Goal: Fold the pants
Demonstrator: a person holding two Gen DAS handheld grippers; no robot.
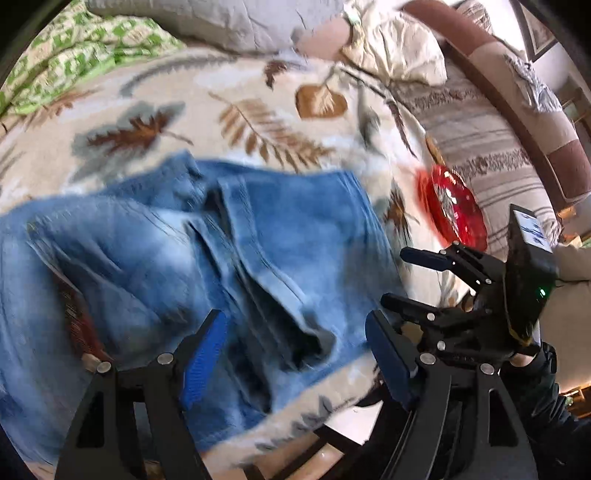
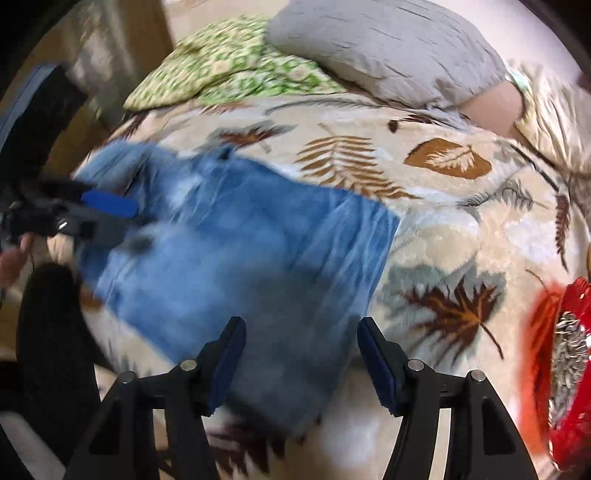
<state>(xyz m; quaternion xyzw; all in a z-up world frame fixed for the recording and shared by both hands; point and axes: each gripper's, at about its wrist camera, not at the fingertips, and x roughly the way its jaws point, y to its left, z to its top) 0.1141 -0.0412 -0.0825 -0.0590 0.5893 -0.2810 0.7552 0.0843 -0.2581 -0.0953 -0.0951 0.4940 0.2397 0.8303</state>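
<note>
Both views motion-blurred. Jeans (image 1: 207, 258) run off left edge in left wrist view, waistband detail unreadable; near hem smeared in right wrist view. Red cloth (image 2: 565, 369) cut by right edge, silver pattern too blurred to make out.

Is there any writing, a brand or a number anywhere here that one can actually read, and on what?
None can be read.
White label with dark blue marks on the right gripper: too blurred to read.
Jeans: no tag or brand shows.
Red cushion: silver beadwork only, no letters.
Leaf-print blanket: pattern only.
Framed picture on the wall: too small to tell.
</note>
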